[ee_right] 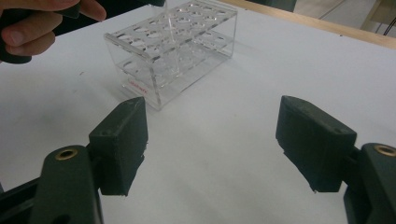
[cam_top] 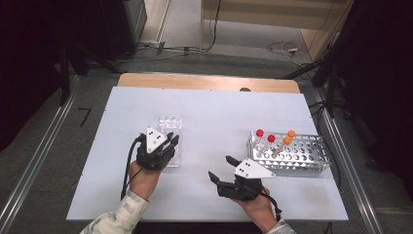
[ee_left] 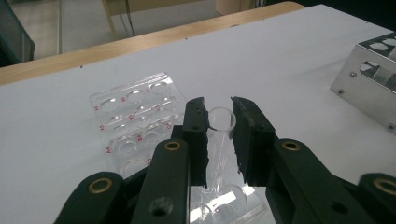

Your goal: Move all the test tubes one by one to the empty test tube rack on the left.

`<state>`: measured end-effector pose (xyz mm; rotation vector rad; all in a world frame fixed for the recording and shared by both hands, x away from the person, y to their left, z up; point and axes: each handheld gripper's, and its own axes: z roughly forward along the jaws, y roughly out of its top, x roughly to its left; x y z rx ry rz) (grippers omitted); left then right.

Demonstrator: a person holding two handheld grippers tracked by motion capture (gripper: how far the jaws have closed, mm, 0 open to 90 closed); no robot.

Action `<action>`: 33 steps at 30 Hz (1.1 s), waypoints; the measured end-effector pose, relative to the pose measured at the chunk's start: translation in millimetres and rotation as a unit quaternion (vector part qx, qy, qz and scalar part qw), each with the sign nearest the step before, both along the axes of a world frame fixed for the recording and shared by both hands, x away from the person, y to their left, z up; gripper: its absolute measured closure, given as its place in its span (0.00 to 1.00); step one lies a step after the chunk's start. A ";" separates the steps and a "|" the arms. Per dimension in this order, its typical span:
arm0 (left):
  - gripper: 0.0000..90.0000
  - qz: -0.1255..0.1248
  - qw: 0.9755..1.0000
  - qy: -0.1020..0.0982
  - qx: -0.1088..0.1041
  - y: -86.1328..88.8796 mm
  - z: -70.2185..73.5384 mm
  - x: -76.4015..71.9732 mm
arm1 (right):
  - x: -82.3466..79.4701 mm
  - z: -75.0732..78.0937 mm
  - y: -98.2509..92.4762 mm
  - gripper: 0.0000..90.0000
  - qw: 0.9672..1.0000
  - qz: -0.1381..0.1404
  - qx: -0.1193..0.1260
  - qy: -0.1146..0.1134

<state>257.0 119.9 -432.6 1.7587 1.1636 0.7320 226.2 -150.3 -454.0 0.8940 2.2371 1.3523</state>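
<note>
**Clear tube held over rack at the desk**

The left tongs (ee_left: pixel 219 135) are clamping an open glass tube (ee_left: pixel 218 140), holding it upright above the clear plastic rack (cam_top: pixel 170 139) at the left of the white desk (cam_top: pixel 209 112). The right tongs (cam_top: pixel 221 168) are resting released, jaws wide, near the front edge. At far right, a metal rack (cam_top: pixel 297 156) is holding red- and orange-capped tubes (cam_top: pixel 275 140).

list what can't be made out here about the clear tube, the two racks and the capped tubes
- Clear glass tube: its lower end is hidden between the left gripper jaws in the left gripper view, so how deep it sits in the clear plastic rack is unclear.
- Red markings on that rack: too small to read.
- Silver metal rack: near corner hidden by the right gripper in the high view.
- Red- and orange-capped tubes: contents too small to tell.
</note>
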 end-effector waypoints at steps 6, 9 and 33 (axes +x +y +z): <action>0.84 -0.002 1.000 0.012 -0.001 0.0 -4.5 2.7 | -0.1 -0.6 0.5 0.26 1.000 0.000 0.000 0.001; 0.83 -0.007 1.000 0.019 -0.005 0.0 -6.0 3.8 | 0.3 -0.9 0.2 0.26 1.000 0.001 -0.001 0.001; 0.21 0.029 0.998 0.002 -0.059 10.2 6.0 -7.0 | -6.5 6.1 -20.4 0.27 1.000 -0.014 0.008 0.004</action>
